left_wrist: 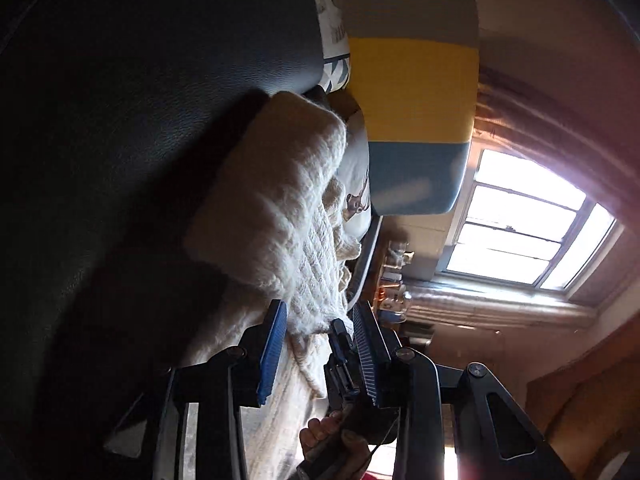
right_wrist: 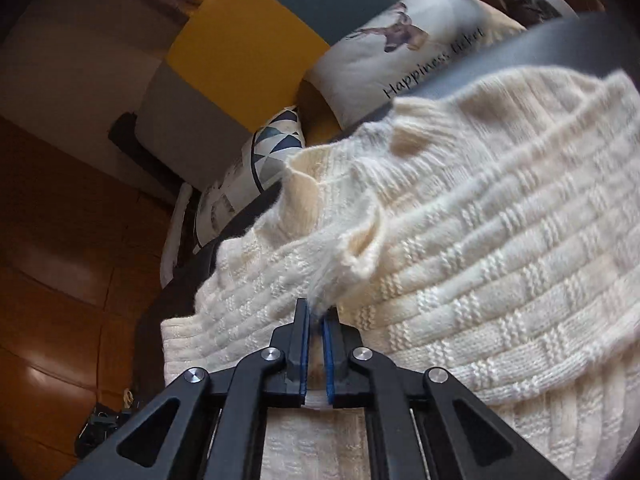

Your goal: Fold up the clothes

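Sweater: cream knit (right_wrist: 460,216), spread over a dark sofa seat (left_wrist: 120,120), block-stitch pattern plain in the right wrist view; far end folded into a thick pad (left_wrist: 276,168) in the left wrist view, near the seat's back edge.
Right gripper: (right_wrist: 316,312) blue pads nearly together, pinching a raised tuft of the sweater's ribbed edge; cloth visible between the pads lower down too.
Left gripper: (left_wrist: 320,316) jaws standing wide apart, one on each side of a hanging fold of the sweater; contact with the knit hard to judge, nothing clamped.
Other tool seen from the left: small black-and-blue fingers (left_wrist: 340,344) between the left jaws, pressed to the knit; a hand (left_wrist: 332,436) on its handle below, cut off by the frame's lower edge.
Cushions: striped grey, yellow and blue one (right_wrist: 248,52) at the back of the seat; white one with a dog print (right_wrist: 400,40) and the words "Happiness"; triangle-patterned one (right_wrist: 276,152) partly hidden behind the sweater.
Hard to make out: window (left_wrist: 524,220) blown out by glare; shelf clutter beside it blurred; sofa mostly in deep shadow.
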A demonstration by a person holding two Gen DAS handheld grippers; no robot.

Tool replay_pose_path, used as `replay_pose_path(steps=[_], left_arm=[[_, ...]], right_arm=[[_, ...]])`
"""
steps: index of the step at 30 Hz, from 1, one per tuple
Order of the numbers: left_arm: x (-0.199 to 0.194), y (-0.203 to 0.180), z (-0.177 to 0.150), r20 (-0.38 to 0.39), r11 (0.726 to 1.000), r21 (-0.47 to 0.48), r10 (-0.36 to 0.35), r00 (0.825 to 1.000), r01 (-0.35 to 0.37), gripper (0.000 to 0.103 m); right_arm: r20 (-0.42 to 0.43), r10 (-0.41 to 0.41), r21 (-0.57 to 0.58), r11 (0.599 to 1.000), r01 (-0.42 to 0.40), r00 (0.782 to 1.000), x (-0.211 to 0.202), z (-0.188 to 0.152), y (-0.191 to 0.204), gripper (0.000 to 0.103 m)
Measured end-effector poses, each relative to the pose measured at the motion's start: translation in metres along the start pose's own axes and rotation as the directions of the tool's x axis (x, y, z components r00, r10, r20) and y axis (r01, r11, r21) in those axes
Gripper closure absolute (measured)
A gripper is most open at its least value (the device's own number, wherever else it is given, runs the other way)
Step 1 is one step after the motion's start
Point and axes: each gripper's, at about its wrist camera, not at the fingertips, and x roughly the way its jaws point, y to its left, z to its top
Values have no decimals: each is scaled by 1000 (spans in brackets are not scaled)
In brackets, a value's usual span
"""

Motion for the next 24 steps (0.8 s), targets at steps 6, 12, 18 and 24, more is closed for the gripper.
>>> replay_pose_path(steps=[6, 12, 18, 24], left_arm=[[27, 1, -19, -27, 996, -74, -58, 998, 55, 60], [72, -9, -13, 5, 998, -61, 15, 1000, -15, 58], [73, -20, 4, 61, 996, 18, 86, 994, -87, 58], [69, -22, -6, 2, 987, 98, 131, 991, -131, 56]], right_arm=[[13, -8, -153, 988, 10, 1000, -25, 23, 43, 98], [68, 44, -213, 977, -28, 997, -62, 47, 68, 98], [148, 28, -196, 981, 2, 989, -99, 63, 43, 98], [153, -1, -8, 1000, 2, 988, -102, 62, -36, 98]])
